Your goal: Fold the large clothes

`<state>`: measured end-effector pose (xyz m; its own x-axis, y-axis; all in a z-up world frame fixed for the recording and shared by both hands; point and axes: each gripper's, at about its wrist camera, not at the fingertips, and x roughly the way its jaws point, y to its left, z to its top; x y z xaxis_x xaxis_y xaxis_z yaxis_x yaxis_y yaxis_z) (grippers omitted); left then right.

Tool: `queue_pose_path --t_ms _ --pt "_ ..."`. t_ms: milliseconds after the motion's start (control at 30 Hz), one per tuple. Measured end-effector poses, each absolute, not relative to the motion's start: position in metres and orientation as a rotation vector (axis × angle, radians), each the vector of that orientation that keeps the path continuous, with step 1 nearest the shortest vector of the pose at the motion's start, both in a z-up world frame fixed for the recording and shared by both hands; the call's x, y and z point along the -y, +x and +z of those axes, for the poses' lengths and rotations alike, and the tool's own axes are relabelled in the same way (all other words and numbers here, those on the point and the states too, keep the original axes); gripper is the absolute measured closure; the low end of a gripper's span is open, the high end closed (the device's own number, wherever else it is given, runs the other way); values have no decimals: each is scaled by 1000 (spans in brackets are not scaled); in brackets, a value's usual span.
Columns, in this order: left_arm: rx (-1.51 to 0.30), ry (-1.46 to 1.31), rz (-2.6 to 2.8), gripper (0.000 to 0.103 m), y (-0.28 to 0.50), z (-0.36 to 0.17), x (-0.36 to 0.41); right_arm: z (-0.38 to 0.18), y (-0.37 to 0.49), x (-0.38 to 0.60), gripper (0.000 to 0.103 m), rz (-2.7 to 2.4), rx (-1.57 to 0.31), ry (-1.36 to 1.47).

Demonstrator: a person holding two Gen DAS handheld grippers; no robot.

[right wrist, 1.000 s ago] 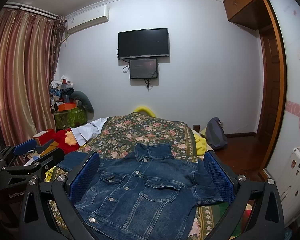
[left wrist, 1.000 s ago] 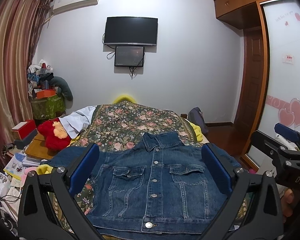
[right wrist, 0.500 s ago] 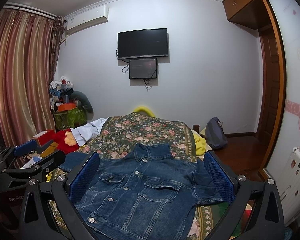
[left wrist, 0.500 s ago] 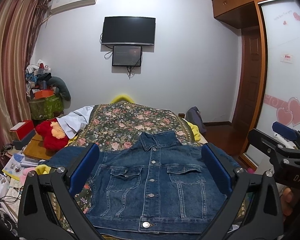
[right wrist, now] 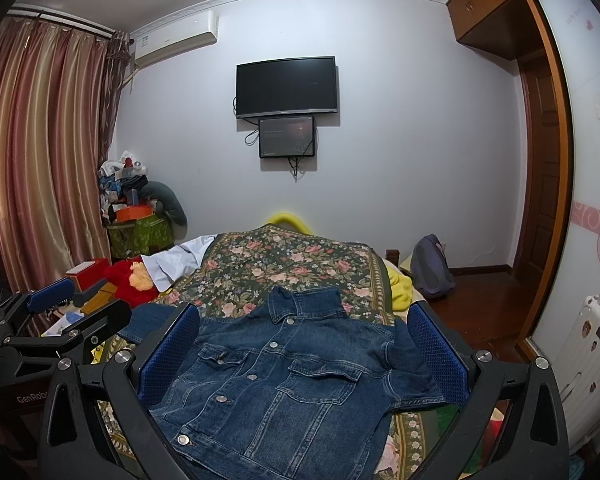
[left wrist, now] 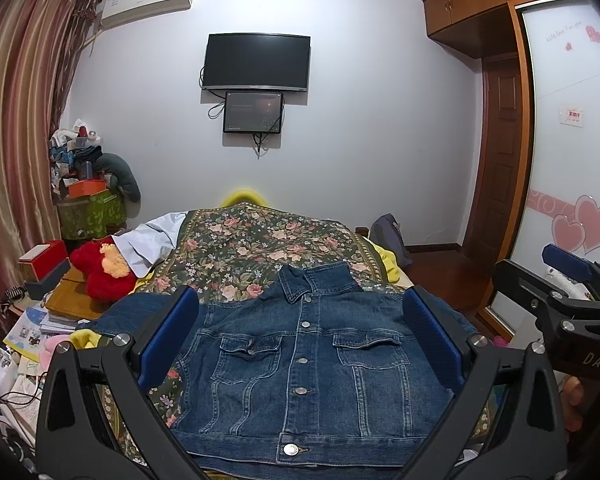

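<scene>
I see the jacket (left wrist: 308, 364) lying flat on the bedspread (left wrist: 260, 244), a plush toy (left wrist: 102, 270) to its left, the television (left wrist: 257, 62) on the wall behind.

The denim jacket's (left wrist: 300, 364) hem is cut off by the bottom edge, its sleeve ends hidden behind blue claw pads (left wrist: 168, 340).

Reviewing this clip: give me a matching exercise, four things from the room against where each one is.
1. denim jacket
2. television
3. red plush toy
4. air conditioner

A. on the wall, above a smaller screen
B. spread flat, front up, on the floral bedspread
C. high on the wall by the curtains
D. beside the bed's left edge

Pairs: 1-B, 2-A, 3-D, 4-C
</scene>
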<state>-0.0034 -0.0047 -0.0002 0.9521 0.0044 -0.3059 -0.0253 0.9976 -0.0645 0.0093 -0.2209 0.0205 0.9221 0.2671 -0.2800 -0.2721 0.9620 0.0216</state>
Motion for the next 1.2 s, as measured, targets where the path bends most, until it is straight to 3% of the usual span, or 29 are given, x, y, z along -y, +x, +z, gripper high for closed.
queue_pose_path --t_ms 733,1200 --pt "-322 -76 23 0 5 -5 0 18 17 219 0 269 -313 -17" --pt "-424 -129 152 0 57 -39 -56 -14 74 193 0 271 -456 -44"
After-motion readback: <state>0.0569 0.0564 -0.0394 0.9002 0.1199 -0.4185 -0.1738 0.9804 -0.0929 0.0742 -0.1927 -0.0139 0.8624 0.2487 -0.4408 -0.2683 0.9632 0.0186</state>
